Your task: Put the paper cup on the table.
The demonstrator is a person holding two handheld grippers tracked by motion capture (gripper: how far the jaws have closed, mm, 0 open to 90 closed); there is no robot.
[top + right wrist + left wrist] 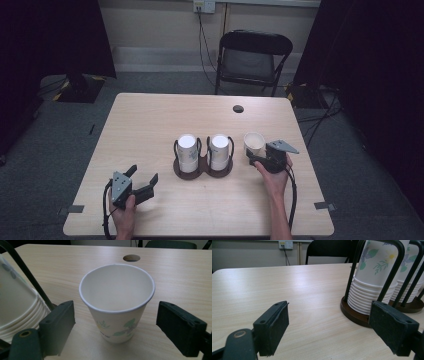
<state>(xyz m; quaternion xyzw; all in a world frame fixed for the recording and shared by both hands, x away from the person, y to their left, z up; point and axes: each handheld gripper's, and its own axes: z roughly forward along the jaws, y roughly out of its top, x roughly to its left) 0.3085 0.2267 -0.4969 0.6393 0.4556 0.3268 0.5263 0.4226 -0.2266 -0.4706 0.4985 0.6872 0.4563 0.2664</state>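
One white paper cup with a leaf print stands upright right of centre in the high view, between the wide-open jaws of the right gripper, untouched. Just left of it, two stacks of matching cups fill a dark wire holder. The left gripper, lower left, gapes wide over bare wooden table.

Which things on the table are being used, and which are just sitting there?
In use:
- single white flowered paper cup, upright between the open right tongs

Just there:
- two stacks of flowered paper cups in the dark two-ring holder
- open left tongs, holding nothing
- black folding chair
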